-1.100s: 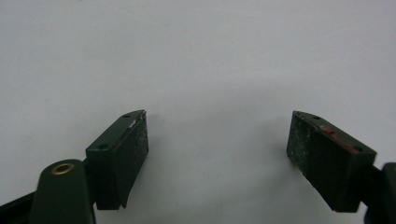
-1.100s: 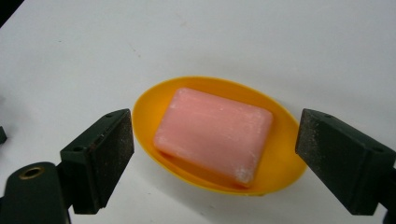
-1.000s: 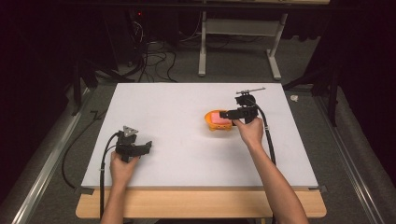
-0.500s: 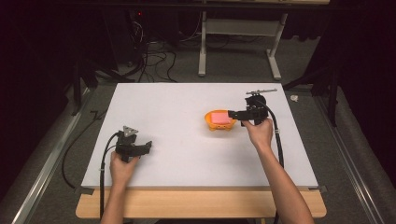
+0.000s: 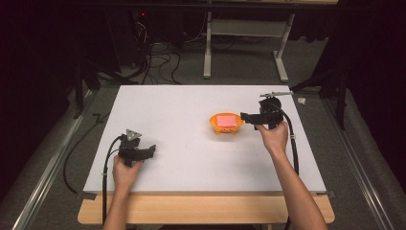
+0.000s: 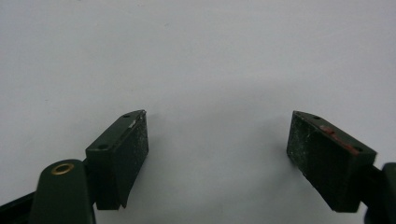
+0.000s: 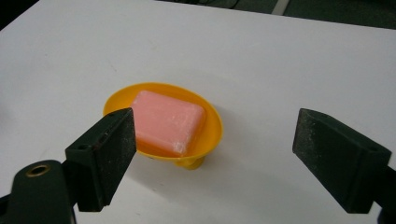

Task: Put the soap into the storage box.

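Left gripper (image 5: 143, 152): held low at the near-left of the white surface (image 5: 172, 120), jaws spread wide over bare surface, holding nothing; unmoved over the last second. Centre-right: orange dish (image 5: 226, 123) standing on its small foot, with a pink soap bar (image 5: 227, 120) lying flat inside it; in the right gripper view the bar sits square in the dish (image 7: 212, 122), its top face (image 7: 168, 121) unmarked. Right gripper (image 5: 245, 117): just beside the dish's right rim, jaws wide apart and empty. Change noted: a second ago this gripper was over the dish and bar; it has since drawn back to the right, clear of the rim, while dish and bar kept their place. Judged meaning: the bar appears to have been set down and let go, so the placing step looks finished and the hand is retreating. Surroundings: cables (image 5: 158, 52) and a white frame stand (image 5: 244, 48) on the floor beyond the far edge, well apart from the work. Nothing stands between either gripper and the dish.
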Tool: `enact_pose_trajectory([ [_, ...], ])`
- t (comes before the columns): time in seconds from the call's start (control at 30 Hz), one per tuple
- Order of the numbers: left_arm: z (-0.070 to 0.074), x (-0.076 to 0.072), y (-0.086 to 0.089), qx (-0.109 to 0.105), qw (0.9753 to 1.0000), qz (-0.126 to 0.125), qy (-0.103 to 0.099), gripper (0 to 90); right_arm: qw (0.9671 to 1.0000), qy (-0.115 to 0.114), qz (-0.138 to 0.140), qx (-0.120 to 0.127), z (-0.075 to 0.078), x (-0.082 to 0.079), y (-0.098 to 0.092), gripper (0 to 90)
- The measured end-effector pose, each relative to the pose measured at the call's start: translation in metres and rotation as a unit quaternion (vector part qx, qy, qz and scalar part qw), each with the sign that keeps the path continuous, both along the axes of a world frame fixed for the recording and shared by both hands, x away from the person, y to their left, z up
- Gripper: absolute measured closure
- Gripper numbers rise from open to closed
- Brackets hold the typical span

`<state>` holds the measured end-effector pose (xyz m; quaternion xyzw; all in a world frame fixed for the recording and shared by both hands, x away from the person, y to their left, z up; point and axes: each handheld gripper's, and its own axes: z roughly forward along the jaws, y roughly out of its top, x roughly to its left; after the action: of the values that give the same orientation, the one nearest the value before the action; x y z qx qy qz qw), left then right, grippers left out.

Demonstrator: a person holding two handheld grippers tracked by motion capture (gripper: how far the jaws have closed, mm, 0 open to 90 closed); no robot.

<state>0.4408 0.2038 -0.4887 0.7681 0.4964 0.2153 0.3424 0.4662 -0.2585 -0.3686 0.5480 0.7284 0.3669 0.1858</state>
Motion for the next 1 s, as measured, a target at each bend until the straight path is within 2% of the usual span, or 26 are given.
enact_pose_trajectory([
  [0.53,0.0,0.0,0.0,0.0,1.0,0.0,0.0,21.1,0.9996,-0.023,-0.016,0.001,0.0,-0.019,-0.024,14.9],
  [1.0,0.0,0.0,0.0,0.0,1.0,0.0,0.0,21.1,0.9992,-0.023,-0.034,0.002,-0.022,-0.036,-0.048,16.4],
])
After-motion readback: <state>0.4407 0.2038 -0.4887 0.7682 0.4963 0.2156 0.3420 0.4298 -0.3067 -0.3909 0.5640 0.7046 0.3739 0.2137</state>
